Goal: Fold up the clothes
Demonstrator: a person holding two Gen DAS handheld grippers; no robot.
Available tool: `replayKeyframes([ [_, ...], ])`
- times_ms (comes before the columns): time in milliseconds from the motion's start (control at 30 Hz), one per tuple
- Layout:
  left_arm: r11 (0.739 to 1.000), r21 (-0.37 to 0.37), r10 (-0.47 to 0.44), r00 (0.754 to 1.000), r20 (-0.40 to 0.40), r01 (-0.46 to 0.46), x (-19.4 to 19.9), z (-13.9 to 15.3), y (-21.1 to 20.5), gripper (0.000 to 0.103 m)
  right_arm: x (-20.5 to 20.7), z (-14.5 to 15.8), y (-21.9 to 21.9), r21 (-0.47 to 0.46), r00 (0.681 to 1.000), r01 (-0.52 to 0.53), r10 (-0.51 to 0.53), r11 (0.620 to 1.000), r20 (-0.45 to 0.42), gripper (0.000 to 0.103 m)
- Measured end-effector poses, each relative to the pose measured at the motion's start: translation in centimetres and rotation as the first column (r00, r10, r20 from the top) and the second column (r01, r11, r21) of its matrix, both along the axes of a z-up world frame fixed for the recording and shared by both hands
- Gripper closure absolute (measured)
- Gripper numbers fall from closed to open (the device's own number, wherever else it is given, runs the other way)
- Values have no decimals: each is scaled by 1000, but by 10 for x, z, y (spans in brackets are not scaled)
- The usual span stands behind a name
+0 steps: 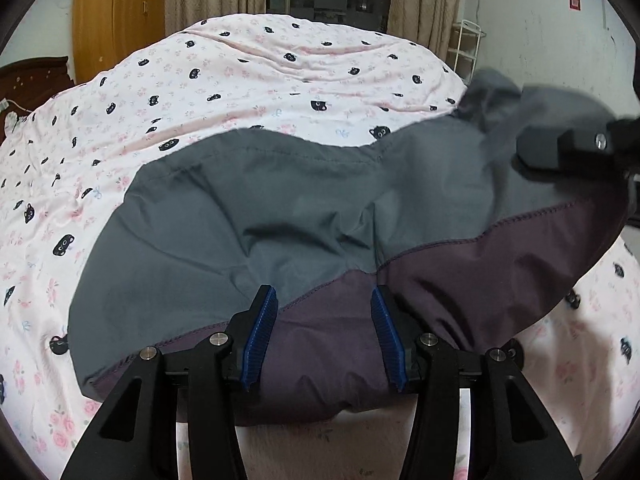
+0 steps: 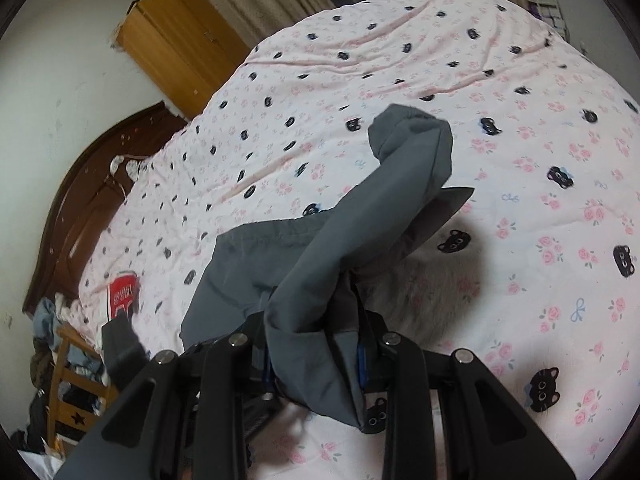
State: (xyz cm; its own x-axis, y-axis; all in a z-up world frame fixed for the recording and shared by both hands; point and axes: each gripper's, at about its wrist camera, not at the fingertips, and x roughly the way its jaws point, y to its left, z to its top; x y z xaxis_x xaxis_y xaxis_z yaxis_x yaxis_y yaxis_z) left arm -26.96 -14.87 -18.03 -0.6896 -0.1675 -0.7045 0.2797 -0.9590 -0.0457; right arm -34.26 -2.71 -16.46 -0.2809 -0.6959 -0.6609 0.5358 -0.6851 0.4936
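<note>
A grey and purple garment (image 1: pixel 280 208) lies spread on the bed. My left gripper (image 1: pixel 324 336) hovers over its near purple part, its blue pads (image 1: pixel 260 336) apart with the cloth lying flat between them and not pinched. My right gripper (image 2: pixel 314 360) is shut on a bunched grey part of the garment (image 2: pixel 320 264), which rises from the bed and flops over at its far end. In the left wrist view the right gripper (image 1: pixel 560 144) shows at the right edge, with blurred grey cloth around it. Its pads are mostly hidden by the fabric.
The bed carries a pink floral sheet (image 2: pixel 520 160) printed with black cats. A wooden wardrobe (image 2: pixel 180 48) and a dark headboard (image 2: pixel 92 208) stand to the left. A red item (image 2: pixel 124 292) lies near the pillow end, and a wooden chair (image 2: pixel 68 360) piled with clothes stands beside the bed.
</note>
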Motion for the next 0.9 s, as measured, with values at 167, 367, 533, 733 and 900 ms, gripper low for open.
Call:
replayKeyframes([
  [167, 996, 92, 22, 998, -66, -15, 21, 13, -15, 58, 8, 9, -12, 33, 999, -27, 28, 999, -45, 74],
  [367, 978, 170, 142, 985, -101, -123, 53, 23, -49, 58, 20, 32, -32, 105, 986, -78, 93, 991, -139, 74],
  [533, 971, 232, 87, 992, -96, -62, 15, 40, -81, 58, 33, 37, -49, 157, 974, -107, 135, 982, -180, 74],
  [733, 980, 201, -27, 997, 79, 11, -80, 35, -87, 58, 37, 33, -48, 178, 972, -121, 153, 977, -180, 74],
  [900, 988, 151, -64, 983, 174, 38, -109, 3, -80, 56, 40, 32, -51, 186, 967, -149, 182, 971, -178, 74],
])
